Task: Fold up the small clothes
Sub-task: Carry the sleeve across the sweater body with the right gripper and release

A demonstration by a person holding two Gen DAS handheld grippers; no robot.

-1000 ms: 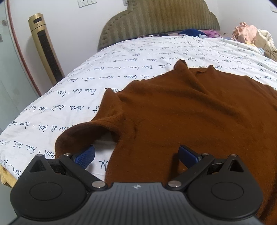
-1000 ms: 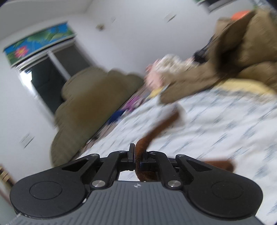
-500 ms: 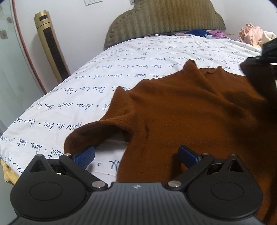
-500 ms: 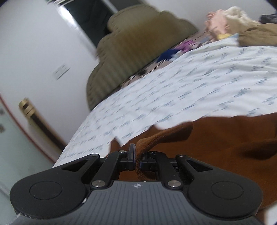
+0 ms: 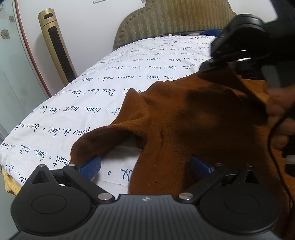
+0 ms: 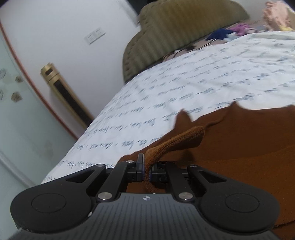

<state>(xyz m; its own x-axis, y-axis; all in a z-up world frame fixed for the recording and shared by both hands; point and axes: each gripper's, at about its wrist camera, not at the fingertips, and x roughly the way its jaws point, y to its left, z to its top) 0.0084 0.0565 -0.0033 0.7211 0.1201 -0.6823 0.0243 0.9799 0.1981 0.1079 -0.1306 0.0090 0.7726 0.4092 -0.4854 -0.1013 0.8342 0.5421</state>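
Note:
A brown knit sweater (image 5: 184,120) lies spread on the white bedsheet (image 5: 92,96) printed with script. My left gripper (image 5: 145,166) is open, its blue pads straddling the near sleeve and the sweater's side, low over the bed. My right gripper (image 6: 146,169) is shut on the sweater's other sleeve (image 6: 177,142), which sticks out past the jaws above the sweater body (image 6: 239,147). In the left wrist view the right gripper (image 5: 208,67) hangs over the sweater's far part with the dark sleeve trailing from it.
A padded olive headboard (image 5: 175,20) stands at the far end of the bed. A gold tower fan (image 5: 57,46) stands by the wall at left. Loose clothes (image 6: 274,14) lie piled at the far right. The bed's near left edge (image 5: 11,181) shows yellow underneath.
My right gripper has swung left with the sleeve, carrying it across over the sweater body. My left gripper has stayed open and nearly still.

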